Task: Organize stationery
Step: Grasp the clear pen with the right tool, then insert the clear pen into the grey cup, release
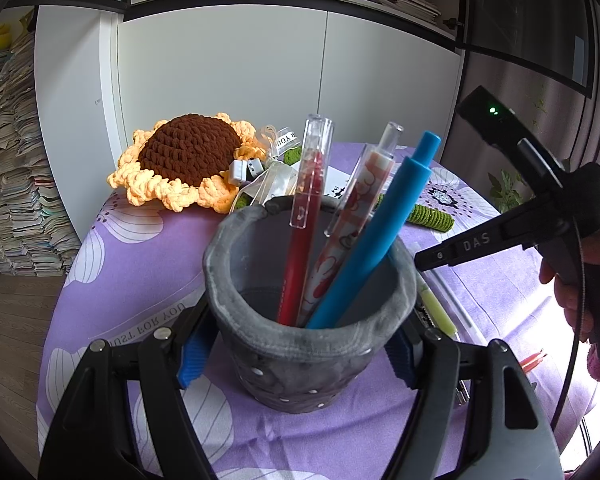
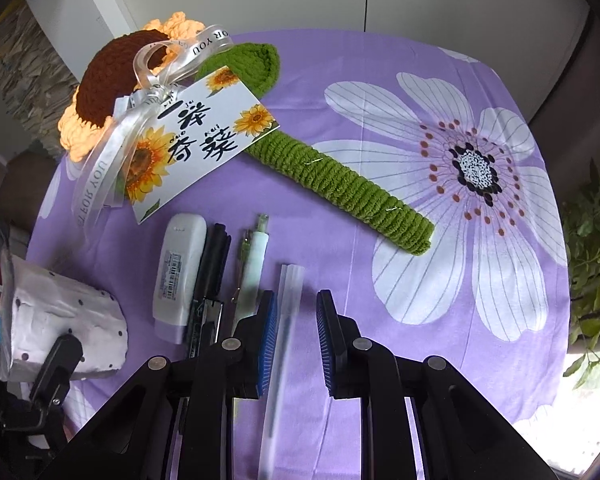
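Between the blue pads of the right gripper (image 2: pixel 297 344), spread and not yet closed, lies a translucent pen (image 2: pixel 282 344) flat on the table (image 2: pixel 380 60), running lengthwise through the gap and resting close to the left pad. Judged from its thin plastic barrel, it is light, stiff and somewhat slippery; a pinch across the barrel near its middle should lift it level, whereas a hold near either end would probably let it swing.

Just left of this pen, four more items lie roughly parallel on the purple floral cloth: a white-and-green pen (image 2: pixel 252 264), a black pen (image 2: pixel 210 276), a dark clip-like piece (image 2: pixel 210 312) that is hard to identify, and a white correction-tape case (image 2: pixel 178 268). Beyond them rests one crocheted sunflower (image 2: pixel 112 80) with a green stem (image 2: pixel 340 180), ribbon and printed card (image 2: pixel 196 140).

The left gripper (image 1: pixel 300 354) brackets one soft grey fabric pen holder (image 1: pixel 304 308), its pads against both sides of the wall, apparently steadying it; the cloth wall would likely buckle under a hard squeeze. Three pens stand inside: a red pen (image 1: pixel 300 240), a patterned pen (image 1: pixel 340 248) and a blue pen (image 1: pixel 380 236).
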`<action>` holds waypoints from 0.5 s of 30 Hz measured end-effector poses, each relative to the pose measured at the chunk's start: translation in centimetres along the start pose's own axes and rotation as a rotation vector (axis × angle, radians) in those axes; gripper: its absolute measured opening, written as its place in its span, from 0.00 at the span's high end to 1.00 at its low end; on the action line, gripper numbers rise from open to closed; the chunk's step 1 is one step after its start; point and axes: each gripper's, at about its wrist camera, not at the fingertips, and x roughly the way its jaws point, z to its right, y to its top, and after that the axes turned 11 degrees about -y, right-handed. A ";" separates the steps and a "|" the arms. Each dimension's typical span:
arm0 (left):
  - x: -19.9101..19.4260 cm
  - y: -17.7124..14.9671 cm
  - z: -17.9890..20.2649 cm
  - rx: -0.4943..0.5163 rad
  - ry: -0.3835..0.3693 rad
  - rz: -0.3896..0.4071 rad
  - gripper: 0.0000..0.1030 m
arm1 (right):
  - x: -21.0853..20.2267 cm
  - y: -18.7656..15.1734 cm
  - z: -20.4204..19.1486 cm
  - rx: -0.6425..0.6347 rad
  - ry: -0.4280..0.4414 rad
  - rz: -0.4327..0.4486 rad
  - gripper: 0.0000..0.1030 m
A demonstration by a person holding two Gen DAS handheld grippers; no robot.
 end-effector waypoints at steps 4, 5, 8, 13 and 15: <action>0.0 0.0 -0.1 -0.001 -0.001 -0.001 0.30 | 0.4 0.3 0.1 0.009 0.008 0.005 0.81; 0.0 0.0 0.0 -0.001 -0.001 -0.001 0.30 | 0.5 0.4 0.0 0.002 0.008 0.008 0.81; 0.0 0.0 -0.1 -0.003 -0.002 -0.002 0.30 | 0.5 0.6 -0.2 -0.016 0.020 0.020 0.88; 0.1 0.1 -0.2 -0.003 -0.001 -0.003 0.30 | -2.9 -0.2 0.4 0.014 0.060 0.105 0.89; 0.1 0.1 -0.2 -0.004 -0.001 -0.003 0.30 | -4.6 -0.7 0.7 0.016 0.069 0.145 0.89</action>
